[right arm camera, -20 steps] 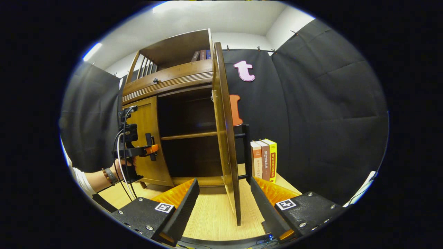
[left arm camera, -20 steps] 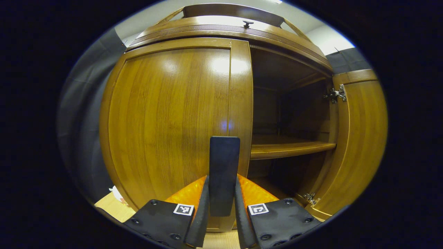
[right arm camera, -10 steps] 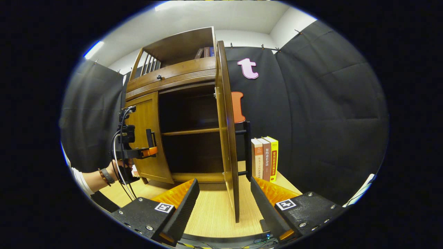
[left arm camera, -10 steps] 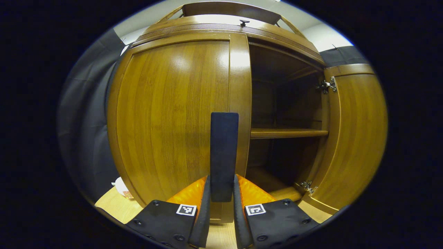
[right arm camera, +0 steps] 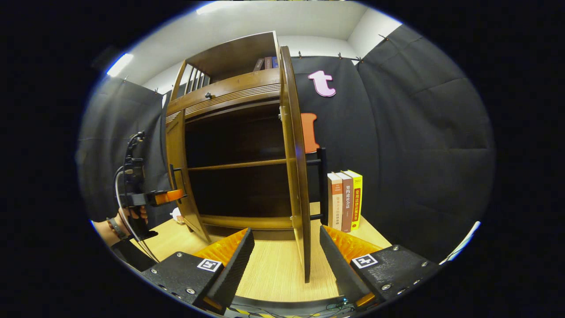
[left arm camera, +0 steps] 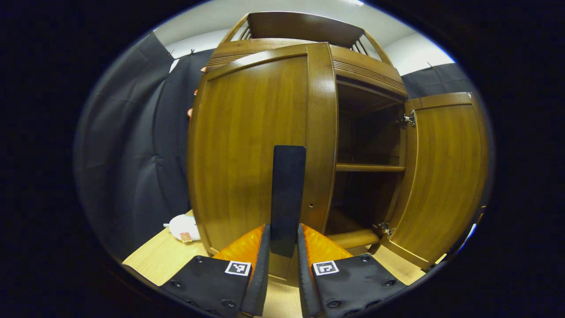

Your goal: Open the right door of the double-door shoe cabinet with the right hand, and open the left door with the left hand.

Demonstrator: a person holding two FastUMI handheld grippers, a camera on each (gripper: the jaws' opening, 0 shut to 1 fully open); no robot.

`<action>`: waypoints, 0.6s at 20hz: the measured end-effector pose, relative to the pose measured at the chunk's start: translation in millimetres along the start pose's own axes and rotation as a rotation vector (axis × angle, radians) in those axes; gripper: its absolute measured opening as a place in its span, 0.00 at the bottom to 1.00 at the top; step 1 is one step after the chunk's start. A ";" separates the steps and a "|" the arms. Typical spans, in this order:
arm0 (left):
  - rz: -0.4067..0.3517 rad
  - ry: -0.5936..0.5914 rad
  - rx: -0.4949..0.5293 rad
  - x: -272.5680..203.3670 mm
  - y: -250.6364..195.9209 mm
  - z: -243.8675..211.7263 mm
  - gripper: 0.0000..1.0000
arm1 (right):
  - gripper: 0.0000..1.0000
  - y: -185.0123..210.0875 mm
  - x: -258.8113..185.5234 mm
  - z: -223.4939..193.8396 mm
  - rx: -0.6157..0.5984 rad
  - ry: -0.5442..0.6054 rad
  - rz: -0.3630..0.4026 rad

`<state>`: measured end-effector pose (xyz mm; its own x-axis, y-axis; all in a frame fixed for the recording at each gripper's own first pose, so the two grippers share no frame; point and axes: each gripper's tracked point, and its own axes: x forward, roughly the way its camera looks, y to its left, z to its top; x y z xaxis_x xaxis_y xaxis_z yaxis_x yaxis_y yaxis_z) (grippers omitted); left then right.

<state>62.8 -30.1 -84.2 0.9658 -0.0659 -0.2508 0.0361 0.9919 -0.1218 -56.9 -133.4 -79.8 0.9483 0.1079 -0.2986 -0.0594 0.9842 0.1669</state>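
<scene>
While both doors of the glossy brown wooden double-door shoe cabinet (right arm camera: 229, 115) stand swung out, the left hand-held gripper (left arm camera: 283, 240) is clenched on the flat black vertical bar handle (left arm camera: 288, 198) of the left door (left arm camera: 260, 145), both fingers (left arm camera: 261, 265) pressing its lower end. Right gripper view shows that same left unit at far left, a person's hand (right arm camera: 132, 216) with a wristband on its grip, cables trailing off it, the left door edge-on and angled outward. Right hand-held gripper (right arm camera: 286, 254) is released: jaws spread wide, with the bottom edge of the right door (right arm camera: 296, 176) between them, touching neither finger as far as I can tell. The right door's own black bar handle (right arm camera: 322, 185) sits on its far face, just beside the row of upright books (right arm camera: 345, 201) with orange, brown and yellow spines. Cabinet interior is dark, one horizontal wooden shelf (right arm camera: 238, 165) across the middle. Silver hinges (left arm camera: 408, 120) show on the right door's inner edge in the left gripper view. A drawer with a small dark knob (right arm camera: 207, 94) sits above the doors, more books in the open top section. Cabinet stands on the light wood-grain tabletop (right arm camera: 269, 269); a small white soft toy (left arm camera: 183, 227) lies on it near the cabinet's left corner.
</scene>
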 end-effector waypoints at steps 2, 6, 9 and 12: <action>0.017 -0.005 -0.002 -19.4 12.3 -2.1 0.31 | 0.92 2.9 3.6 2.6 -0.004 -0.010 0.016; 0.096 -0.038 0.014 -59.8 51.5 2.9 0.24 | 0.92 9.5 10.8 9.2 0.001 -0.020 0.052; 0.172 -0.071 0.045 -79.8 91.1 11.7 0.19 | 0.92 12.6 14.3 12.6 0.003 -0.024 0.072; 0.176 -0.092 0.008 -86.5 110.6 20.0 0.16 | 0.92 14.9 16.9 14.7 -0.003 -0.028 0.079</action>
<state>-11.7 87.5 -56.8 0.9768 0.1182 -0.1785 -0.1336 0.9881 -0.0765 -37.1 -118.9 -68.6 0.9489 0.1809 -0.2585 -0.1350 0.9733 0.1856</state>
